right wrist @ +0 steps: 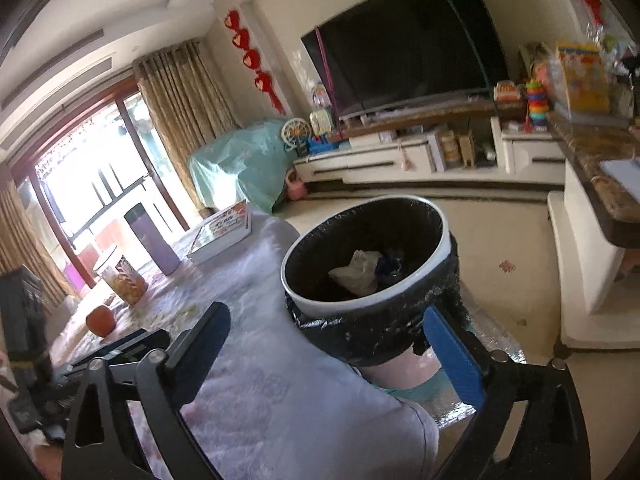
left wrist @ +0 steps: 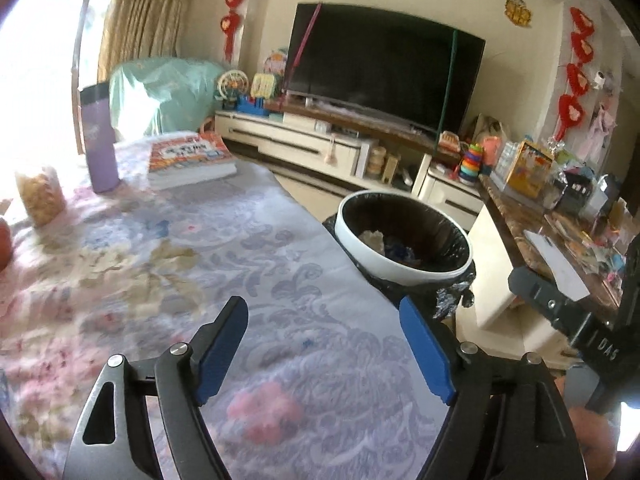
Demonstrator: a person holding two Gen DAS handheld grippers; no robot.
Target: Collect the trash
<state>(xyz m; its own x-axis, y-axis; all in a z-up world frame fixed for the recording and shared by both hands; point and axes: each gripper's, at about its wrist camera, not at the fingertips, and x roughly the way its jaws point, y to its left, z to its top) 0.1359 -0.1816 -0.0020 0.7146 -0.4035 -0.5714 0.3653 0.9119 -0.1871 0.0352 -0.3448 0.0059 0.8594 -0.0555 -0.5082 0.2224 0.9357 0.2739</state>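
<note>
2 tools show, 1 per hand. The left tool (left wrist: pixel 322 346) and right tool (right wrist: pixel 326 354) both stand wide apart and hold nothing. 1 trash bin (right wrist: pixel 366 296), black-lined with a white rim, stands just beyond the counter (left wrist: pixel 200 280) edge, ahead and right of the left tool, directly ahead of the right. Inside lies 1 crumpled white paper (right wrist: pixel 358 270) beside blue scraps. On the counter: 1 purple bottle (left wrist: pixel 99 140), 1 book (left wrist: pixel 188 158), 1 snack jar (right wrist: pixel 124 278).

white letters "das" legible on black gripper body (left wrist: pixel 608 350), well right of the right-hand finger in the left wrist view. print on book cover (left wrist: pixel 186 152), far ahead of the left-hand finger, too blurred to read.
</note>
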